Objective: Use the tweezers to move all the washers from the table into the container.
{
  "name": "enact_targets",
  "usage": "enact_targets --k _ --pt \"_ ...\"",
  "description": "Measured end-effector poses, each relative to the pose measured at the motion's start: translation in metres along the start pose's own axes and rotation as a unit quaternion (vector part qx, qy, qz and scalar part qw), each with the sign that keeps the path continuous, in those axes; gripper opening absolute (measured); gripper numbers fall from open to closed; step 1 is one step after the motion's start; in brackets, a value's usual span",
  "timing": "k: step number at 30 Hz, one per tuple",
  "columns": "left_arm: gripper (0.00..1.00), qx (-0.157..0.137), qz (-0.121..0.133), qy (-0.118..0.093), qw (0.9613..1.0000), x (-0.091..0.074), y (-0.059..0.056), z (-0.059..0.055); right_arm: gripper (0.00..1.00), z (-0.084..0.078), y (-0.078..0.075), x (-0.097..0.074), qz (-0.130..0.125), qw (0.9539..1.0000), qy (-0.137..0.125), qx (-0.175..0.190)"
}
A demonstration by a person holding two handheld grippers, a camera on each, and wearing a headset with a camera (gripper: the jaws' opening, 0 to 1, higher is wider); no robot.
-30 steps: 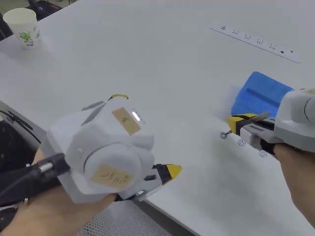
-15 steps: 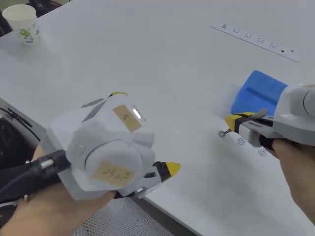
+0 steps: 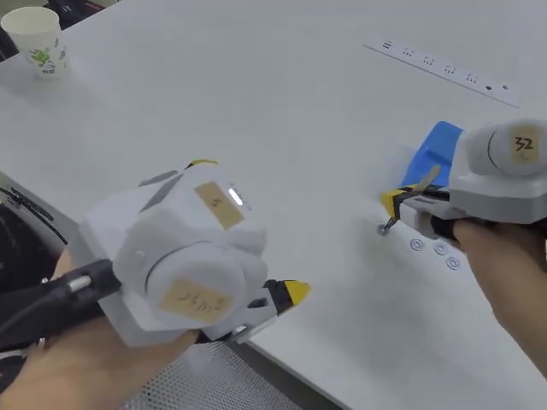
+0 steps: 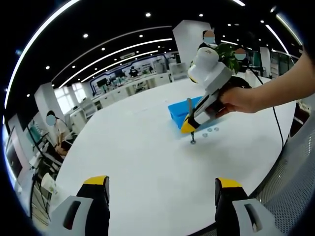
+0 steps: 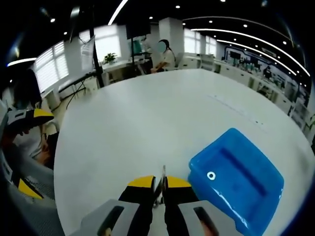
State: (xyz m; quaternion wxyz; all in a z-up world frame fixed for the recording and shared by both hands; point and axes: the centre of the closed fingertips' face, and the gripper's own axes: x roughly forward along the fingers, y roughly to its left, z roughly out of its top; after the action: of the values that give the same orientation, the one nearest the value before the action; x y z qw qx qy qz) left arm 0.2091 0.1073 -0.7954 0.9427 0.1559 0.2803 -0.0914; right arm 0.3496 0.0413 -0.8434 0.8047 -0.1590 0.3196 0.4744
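The left gripper (image 3: 250, 227) is a bulky white moulded housing with tan labels (image 3: 197, 301) bearing handwritten marks, a small lit light (image 3: 237, 201) and a black cable (image 3: 43, 301) at its rear. Its fingers (image 4: 96, 201) are black, capped yellow. The right gripper (image 3: 391, 205), likewise white with yellow-capped black fingers (image 5: 141, 183), carries a round tan sticker (image 3: 523, 145) marked "32".

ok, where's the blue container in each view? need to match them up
Head view: blue container right of centre, partly hidden behind the right gripper.
Left gripper view: upper centre-right, behind that gripper.
Right gripper view: lower right, one washer inside.
Shared landmark: the tweezers, close to the container in all three.
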Motion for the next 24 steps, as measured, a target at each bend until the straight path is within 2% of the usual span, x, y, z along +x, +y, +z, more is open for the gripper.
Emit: enact_targets --k 2,4,6,9,13,16,24 --pt "0.9 0.002 0.001 0.002 1.0 0.0 0.0 -0.001 0.03 0.001 0.001 0.0 -0.009 0.9998 -0.011 -0.013" --pt "0.9 0.001 0.001 0.002 1.0 0.0 0.0 0.0 0.03 0.004 0.003 0.0 -0.017 0.9981 -0.042 -0.041" --pt "0.9 0.002 0.0 0.002 1.0 0.0 0.0 0.0 0.03 0.005 0.006 -0.001 -0.021 0.9957 -0.061 -0.066" --pt "0.9 0.002 -0.001 0.003 1.0 0.001 -0.001 -0.001 0.03 0.002 0.007 -0.004 -0.024 0.9944 -0.077 -0.068" --pt "0.9 0.002 -0.001 0.003 1.0 0.001 -0.001 -0.001 0.03 0.002 0.0 -0.007 -0.021 0.9947 -0.095 -0.033" --pt "0.9 0.004 -0.003 0.004 1.0 0.001 -0.001 -0.001 0.02 0.001 -0.004 -0.007 -0.007 0.9957 -0.092 0.006" --pt "0.91 0.005 -0.005 0.006 1.0 0.002 -0.002 -0.002 0.02 0.002 -0.009 -0.007 0.005 0.9962 -0.08 0.035"
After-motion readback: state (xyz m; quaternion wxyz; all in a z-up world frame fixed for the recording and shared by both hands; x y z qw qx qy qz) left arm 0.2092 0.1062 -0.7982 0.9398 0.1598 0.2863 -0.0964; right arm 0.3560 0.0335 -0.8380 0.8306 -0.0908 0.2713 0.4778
